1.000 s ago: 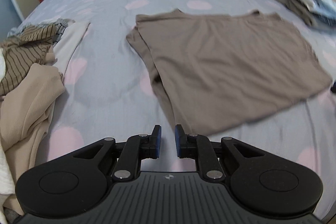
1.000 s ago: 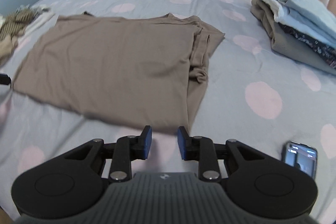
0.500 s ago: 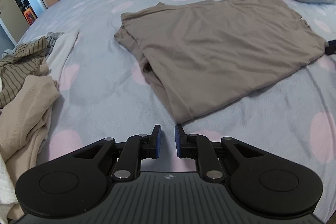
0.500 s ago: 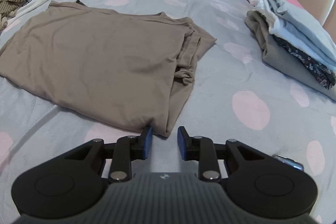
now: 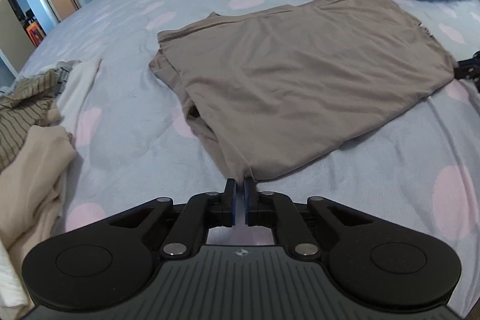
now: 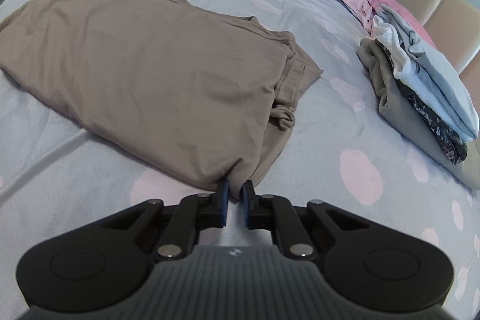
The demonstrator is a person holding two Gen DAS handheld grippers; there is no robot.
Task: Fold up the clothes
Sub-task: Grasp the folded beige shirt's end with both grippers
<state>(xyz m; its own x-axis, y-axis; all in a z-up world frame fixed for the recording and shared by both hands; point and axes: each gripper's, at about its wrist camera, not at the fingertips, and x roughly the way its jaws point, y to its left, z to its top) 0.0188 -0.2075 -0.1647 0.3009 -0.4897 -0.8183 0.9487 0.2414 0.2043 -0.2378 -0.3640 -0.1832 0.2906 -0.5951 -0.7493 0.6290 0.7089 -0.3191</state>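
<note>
My left tongs (image 5: 240, 185) pinch one near corner of the taupe shirt (image 5: 300, 86) on the bed (image 5: 135, 116); my right tongs (image 6: 235, 188) pinch the other

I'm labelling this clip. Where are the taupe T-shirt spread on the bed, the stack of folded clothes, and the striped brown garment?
Taupe T-shirt (image 5: 300, 86): left wrist view, middle of its flat body.
Stack of folded clothes (image 6: 432, 86): right wrist view, light blue top layer.
Striped brown garment (image 5: 18, 122): left wrist view, its striped fabric.
</note>
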